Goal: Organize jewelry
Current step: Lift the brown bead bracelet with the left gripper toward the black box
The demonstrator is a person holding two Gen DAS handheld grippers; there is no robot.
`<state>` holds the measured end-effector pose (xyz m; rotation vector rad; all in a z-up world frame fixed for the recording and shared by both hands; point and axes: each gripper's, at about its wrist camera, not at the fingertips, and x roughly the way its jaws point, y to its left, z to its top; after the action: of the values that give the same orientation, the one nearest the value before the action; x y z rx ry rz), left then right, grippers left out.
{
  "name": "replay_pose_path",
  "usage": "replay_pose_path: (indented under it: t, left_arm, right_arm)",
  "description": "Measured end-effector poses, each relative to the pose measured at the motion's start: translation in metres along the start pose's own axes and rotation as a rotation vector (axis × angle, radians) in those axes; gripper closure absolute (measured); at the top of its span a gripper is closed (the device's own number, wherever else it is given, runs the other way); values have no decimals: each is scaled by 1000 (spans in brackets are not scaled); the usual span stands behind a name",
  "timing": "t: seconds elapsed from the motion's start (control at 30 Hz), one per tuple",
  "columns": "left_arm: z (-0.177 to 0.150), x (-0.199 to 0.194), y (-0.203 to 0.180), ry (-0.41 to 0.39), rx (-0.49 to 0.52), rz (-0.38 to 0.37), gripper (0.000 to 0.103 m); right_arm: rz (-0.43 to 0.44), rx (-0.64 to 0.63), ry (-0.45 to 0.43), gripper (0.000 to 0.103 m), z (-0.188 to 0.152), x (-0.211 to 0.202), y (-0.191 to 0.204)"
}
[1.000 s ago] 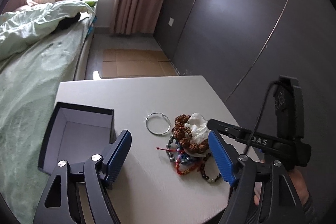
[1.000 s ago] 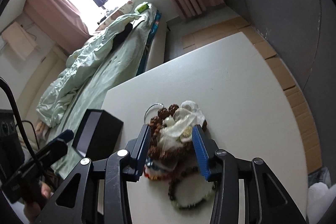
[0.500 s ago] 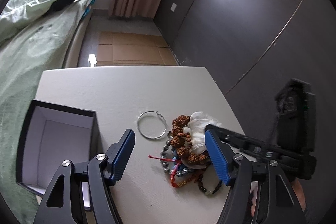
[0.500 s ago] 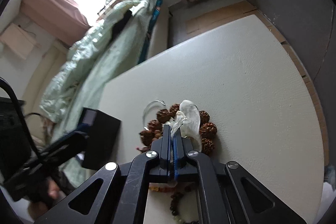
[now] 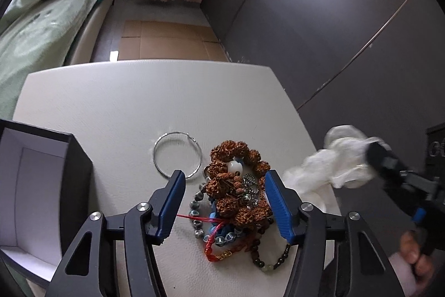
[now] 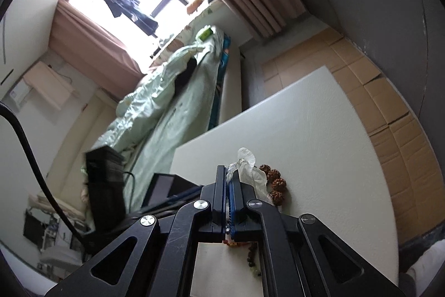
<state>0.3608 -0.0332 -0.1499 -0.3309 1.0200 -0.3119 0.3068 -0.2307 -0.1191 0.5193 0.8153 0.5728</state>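
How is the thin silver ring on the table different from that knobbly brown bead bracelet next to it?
The silver hoop is a thin, smooth wire circle; the brown bead bracelet is chunky, with rough, wrinkled beads. The silver hoop lies flat and alone on the white table; the brown bead bracelet sits tangled in a pile with other bracelets and cords. Both are still on the table, outside the open box.

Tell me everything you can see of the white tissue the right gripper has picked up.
The white tissue is thin, crumpled and partly translucent, like soft paper or plastic film. The right gripper holds it with jaws shut on one bunched end; the rest hangs loose in the air off to the right of the jewelry pile, its lower tail near the table edge.
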Motion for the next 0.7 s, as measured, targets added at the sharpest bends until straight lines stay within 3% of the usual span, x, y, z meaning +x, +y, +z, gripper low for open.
replay_pose_path:
  t: [0.17, 0.23, 0.27, 0.3, 0.47, 0.7]
  left_arm:
    - [0, 14, -3, 40, 22, 17, 48]
    - [1, 21, -4, 68, 34, 30, 61]
    - [1, 25, -5, 85, 42, 40, 72]
    - [1, 28, -6, 93, 53, 54, 74]
    - [-1, 22, -14, 80, 107, 94, 78]
    - [2, -6, -28, 31, 149, 57, 83]
  right_arm:
    - [-12, 2, -47, 100, -1, -16, 2]
    - [-23, 3, -75, 100, -2, -24, 3]
    - [-27, 4, -88, 100, -3, -27, 3]
    - [-29, 6, -97, 100, -3, -30, 2]
    - [-46, 5, -125, 100, -8, -39, 3]
    - [-59, 14, -136, 100, -9, -41, 4]
